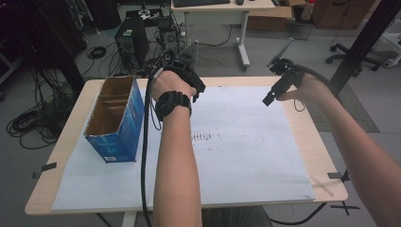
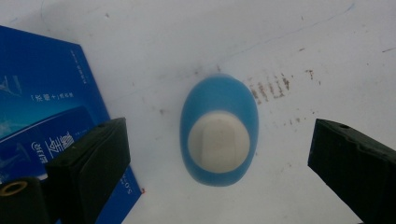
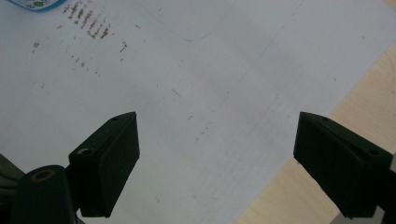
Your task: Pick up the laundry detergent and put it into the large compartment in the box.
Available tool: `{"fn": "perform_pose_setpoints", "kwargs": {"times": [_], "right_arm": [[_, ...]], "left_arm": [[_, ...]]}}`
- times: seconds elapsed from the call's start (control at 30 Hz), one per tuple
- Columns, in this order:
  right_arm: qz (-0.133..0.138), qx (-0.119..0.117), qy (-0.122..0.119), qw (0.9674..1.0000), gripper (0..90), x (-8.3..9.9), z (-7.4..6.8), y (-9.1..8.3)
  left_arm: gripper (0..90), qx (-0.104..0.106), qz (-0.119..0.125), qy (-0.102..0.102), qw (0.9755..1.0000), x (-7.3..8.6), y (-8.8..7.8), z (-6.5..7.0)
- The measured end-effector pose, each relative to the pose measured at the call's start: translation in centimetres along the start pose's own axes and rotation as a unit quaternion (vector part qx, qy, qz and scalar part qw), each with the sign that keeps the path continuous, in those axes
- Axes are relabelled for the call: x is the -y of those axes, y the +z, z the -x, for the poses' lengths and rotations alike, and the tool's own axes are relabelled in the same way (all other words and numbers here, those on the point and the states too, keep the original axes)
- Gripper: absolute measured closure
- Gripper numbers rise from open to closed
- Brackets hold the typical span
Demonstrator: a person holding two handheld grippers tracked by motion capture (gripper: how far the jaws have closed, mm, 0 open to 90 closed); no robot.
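Observation:
A blue egg-shaped object with a white oval middle lies on the white sheet. In the left gripper view it sits between the wide-apart jaws of my left gripper, with neither pad touching it. From the high view, the left gripper points down over the sheet's far middle, and the hand and forearm cover the object. My right gripper hangs open above the sheet's far right part with nothing between its fingers; in its own view the gripper looks down on bare sheet.
An open blue cardboard box with inner dividers stands at the left of the sheet, close to the left gripper. The wooden table edge runs just right of the right gripper. A computer tower, cables and a desk stand beyond the table.

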State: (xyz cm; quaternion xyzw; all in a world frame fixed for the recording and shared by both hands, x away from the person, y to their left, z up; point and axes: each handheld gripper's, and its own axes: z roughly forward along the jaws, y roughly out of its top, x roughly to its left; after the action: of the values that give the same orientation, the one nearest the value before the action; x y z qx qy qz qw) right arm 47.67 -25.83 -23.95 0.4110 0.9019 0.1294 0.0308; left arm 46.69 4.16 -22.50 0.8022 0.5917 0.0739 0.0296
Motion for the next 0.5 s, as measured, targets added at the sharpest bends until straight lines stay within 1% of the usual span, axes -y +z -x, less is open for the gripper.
{"fn": "perform_pose_setpoints", "kwargs": {"times": [0.03, 0.07, 0.17, 0.27, 0.3, 0.37, 0.43, 0.47, 0.5], "right_arm": [[0.001, 0.0, 0.001, 1.0, 14.1, 0.0, 0.0, 0.0], [0.0, 0.0, 0.0, 1.0, 14.2, 0.0, 0.0, 0.1], [0.001, 0.0, 0.0, 1.0, 14.2, 0.1, 0.0, 0.1], [0.0, 0.0, 0.0, 1.0, 14.2, 0.1, 0.1, 0.2], [0.0, 0.0, 0.0, 1.0, 14.2, 0.1, 0.1, 0.2], [0.0, -0.001, 0.0, 1.0, 14.2, 0.1, 0.1, 0.4], [-0.002, -0.001, -0.002, 1.0, 14.2, 0.0, 0.0, 0.5], [-0.002, -0.001, -0.001, 1.0, 14.2, 0.0, 0.0, 0.6], [-0.001, -0.002, -0.002, 1.0, 14.2, -0.1, 0.0, 0.6]], "left_arm": [[5.9, 0.001, -0.001, -0.001, 1.0, 0.0, 0.2, 0.0], [5.9, 0.002, -0.003, 0.001, 1.0, 0.0, 0.7, 0.1], [5.9, 0.001, -0.004, 0.002, 1.0, 0.1, 1.1, 0.2], [6.1, 0.003, -0.009, 0.001, 1.0, 0.3, 2.3, 0.1], [6.0, 0.003, -0.009, 0.001, 1.0, 0.3, 2.3, 0.1], [6.0, 0.001, -0.009, -0.002, 1.0, 0.4, 2.9, 0.1], [5.9, 0.001, -0.01, -0.004, 0.9999, 0.6, 3.5, 0.1], [5.8, 0.002, -0.016, -0.004, 0.9999, 0.7, 4.1, 0.0], [5.8, 0.002, -0.016, -0.004, 0.9999, 0.7, 4.1, 0.0]]}}
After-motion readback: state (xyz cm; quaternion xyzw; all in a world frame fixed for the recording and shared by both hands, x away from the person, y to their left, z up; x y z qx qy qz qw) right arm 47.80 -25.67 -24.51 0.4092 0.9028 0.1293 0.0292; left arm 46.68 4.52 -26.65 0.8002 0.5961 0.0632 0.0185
